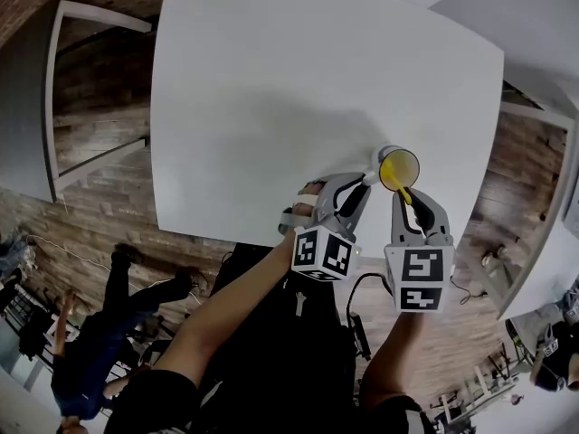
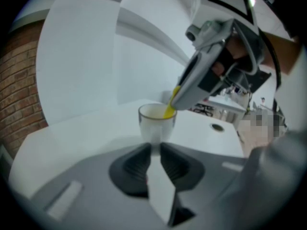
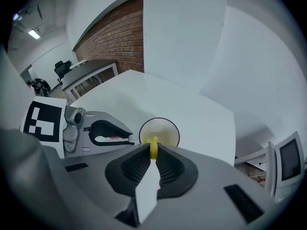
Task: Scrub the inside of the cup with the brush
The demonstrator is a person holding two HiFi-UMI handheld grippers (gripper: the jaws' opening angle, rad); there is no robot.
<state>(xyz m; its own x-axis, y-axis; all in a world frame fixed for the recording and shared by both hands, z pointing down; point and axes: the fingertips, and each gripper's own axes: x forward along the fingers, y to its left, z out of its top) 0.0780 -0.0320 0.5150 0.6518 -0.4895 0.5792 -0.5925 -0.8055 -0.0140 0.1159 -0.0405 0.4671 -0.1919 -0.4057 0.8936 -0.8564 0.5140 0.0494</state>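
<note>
R tool (image 1: 404,197) w/ brush (image 3: 153,147) in cup (image 3: 160,130)

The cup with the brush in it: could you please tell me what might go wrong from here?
The left gripper grips the cup only with the tips of its jaws, so scrubbing might twist or tip it. The right gripper pinches the thin yellow brush at its tips too; it could slip.

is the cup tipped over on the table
No, the cup stands upright on the white table, with the yellow brush dipping into its open top from above.
</note>
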